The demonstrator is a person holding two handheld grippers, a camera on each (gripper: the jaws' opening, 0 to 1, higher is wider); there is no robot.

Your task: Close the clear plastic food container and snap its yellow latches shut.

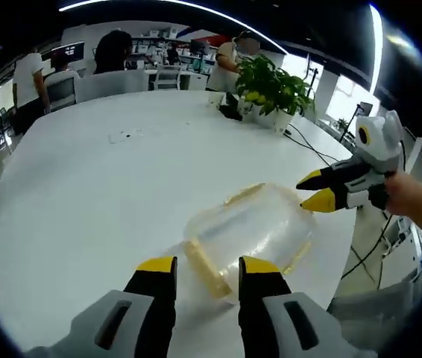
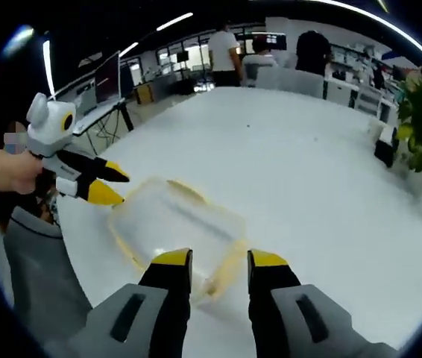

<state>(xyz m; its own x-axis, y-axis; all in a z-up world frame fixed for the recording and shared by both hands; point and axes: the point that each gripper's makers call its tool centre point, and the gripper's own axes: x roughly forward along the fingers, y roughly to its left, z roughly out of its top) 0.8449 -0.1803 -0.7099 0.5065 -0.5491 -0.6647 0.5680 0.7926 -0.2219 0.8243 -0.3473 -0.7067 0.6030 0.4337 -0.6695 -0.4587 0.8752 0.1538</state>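
Bare table (image 1: pixel 84 194) beyond container (image 1: pixel 252 231)

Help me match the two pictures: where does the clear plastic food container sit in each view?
Left gripper view: the clear plastic food container lies just below centre, beyond the left gripper.
Right gripper view: it lies below centre, left of the middle, beyond the right gripper.
Shared landmark: the potted plant on the white table.

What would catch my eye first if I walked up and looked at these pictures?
Probably the clear plastic food container with yellow latches, lying near the edge of a big white table. Two yellow-tipped grippers close in on it from opposite ends, the left gripper and the right gripper, both with jaws apart. A leafy potted plant stands further back.
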